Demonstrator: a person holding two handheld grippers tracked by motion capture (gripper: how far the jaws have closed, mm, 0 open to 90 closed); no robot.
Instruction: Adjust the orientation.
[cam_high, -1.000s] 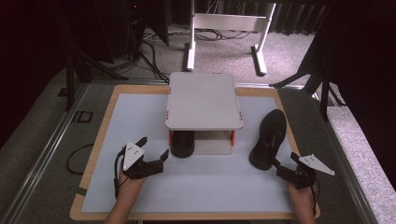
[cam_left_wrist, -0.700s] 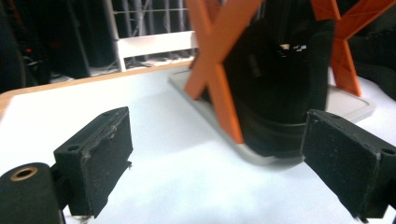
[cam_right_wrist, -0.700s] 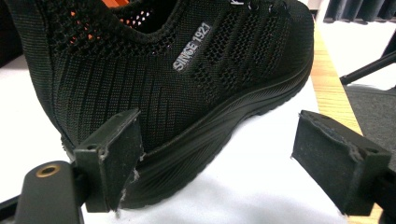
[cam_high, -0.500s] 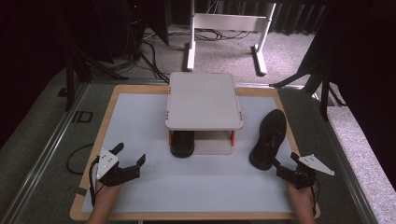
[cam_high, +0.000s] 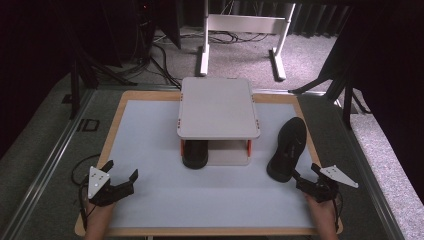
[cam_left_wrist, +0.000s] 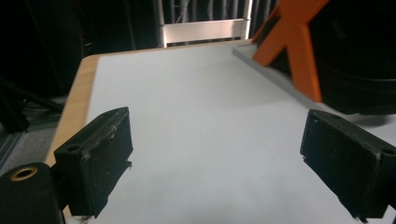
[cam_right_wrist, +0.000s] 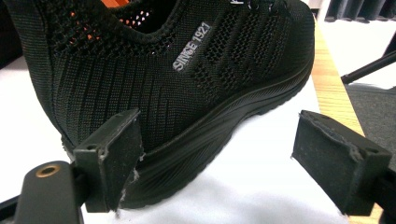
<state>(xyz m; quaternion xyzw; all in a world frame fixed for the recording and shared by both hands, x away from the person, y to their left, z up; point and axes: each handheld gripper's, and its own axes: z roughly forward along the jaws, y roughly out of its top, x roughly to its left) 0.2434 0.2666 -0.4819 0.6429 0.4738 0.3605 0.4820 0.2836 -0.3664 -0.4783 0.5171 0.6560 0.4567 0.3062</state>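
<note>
Bare white mat lies open ahead of the left gripper; the black shoe's heel blocks the right gripper directly.

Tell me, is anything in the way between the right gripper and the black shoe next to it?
Nothing visible is. The right gripper sits just behind the heel of the black shoe with its jaws open. In the right gripper view only bare white table lies between the jaws and the shoe's sole.

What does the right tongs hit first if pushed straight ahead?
Most likely the heel of the black shoe: the open right tongs point at it from close by, one jaw already beside the sole.
</note>
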